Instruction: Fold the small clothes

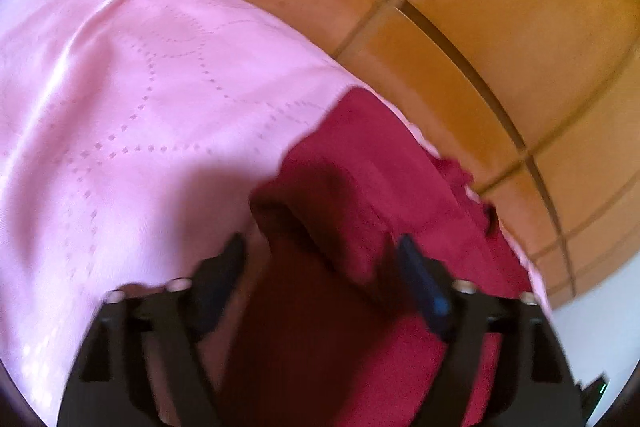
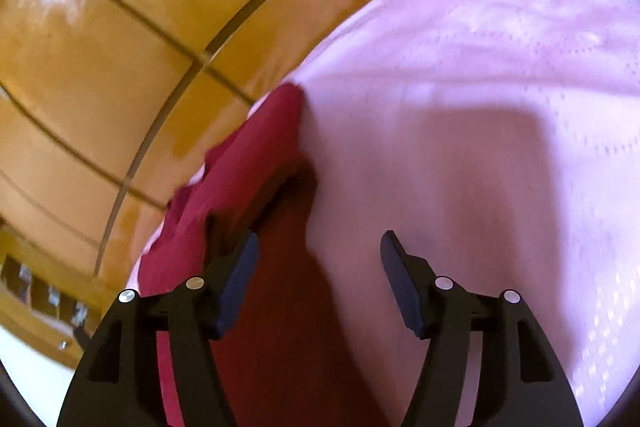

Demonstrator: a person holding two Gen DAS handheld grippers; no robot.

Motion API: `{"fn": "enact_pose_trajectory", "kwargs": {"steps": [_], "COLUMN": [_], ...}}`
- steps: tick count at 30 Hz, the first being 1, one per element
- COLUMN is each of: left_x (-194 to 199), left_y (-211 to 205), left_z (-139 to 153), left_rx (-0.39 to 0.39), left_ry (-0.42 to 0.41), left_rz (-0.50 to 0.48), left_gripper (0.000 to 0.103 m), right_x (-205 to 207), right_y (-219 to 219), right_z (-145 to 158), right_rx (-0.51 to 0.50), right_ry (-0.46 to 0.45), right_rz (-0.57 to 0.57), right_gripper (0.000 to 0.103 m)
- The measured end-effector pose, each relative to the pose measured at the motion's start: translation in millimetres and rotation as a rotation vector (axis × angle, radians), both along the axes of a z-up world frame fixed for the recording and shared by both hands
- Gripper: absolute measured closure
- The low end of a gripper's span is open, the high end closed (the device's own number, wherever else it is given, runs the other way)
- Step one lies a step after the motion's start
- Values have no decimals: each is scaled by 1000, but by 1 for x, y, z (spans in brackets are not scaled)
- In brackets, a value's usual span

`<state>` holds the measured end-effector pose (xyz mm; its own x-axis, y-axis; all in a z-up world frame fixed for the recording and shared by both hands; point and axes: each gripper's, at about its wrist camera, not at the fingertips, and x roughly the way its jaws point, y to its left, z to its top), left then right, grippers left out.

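Left wrist view: the left gripper [image 1: 320, 259] stands with jaws wide, holding nothing. The dark red garment [image 1: 360, 187] lies directly between and ahead of them, its long axis running from the bottom centre toward the upper right, along the edge of the pink cloth [image 1: 120, 87]. Orange floor tiles [image 1: 480, 7] fill the upper right.

Right wrist view: the right gripper [image 2: 318, 267] is also spread wide and empty. The garment sits under its left finger, stretching up toward the frame centre; the pink cloth covers the right. Glossy tiles occupy the upper left. Both grippers look about equally near.
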<state>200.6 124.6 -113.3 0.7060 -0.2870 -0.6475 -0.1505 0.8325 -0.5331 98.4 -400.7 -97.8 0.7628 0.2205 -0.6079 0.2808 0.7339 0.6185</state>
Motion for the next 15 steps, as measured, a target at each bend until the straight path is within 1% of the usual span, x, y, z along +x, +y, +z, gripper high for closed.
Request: {"fn": "enact_pose_trajectory", "kwargs": {"steps": [1,6,7,9,11,15], "left_x": [-9,-49,-60,-78,-93,-127], "left_y": [-3,4,7,11,16,27], "left_z": [3,7,8,9,9,10], "left_rx": [21,43,62,110,137,148], "left_ry": [9,34,35,37,37,13], "left_rz": [-18,-73,-91,-125,-157,-232], "left_gripper": [17,16,16,9,9,9], "right_x": [-2,-21,-25,-31,-41,-71], "right_y": [3,11,11,9,8,3], "right_z": [-1,-3,-3,-3,-3,-9], "right_rx": [-3,-2,5,17,37,93], "right_ry": [11,39,43,49,52,45], "right_rz": [19,113,139,176,219,279], "right_gripper": [40,40,40,40,40,40]}}
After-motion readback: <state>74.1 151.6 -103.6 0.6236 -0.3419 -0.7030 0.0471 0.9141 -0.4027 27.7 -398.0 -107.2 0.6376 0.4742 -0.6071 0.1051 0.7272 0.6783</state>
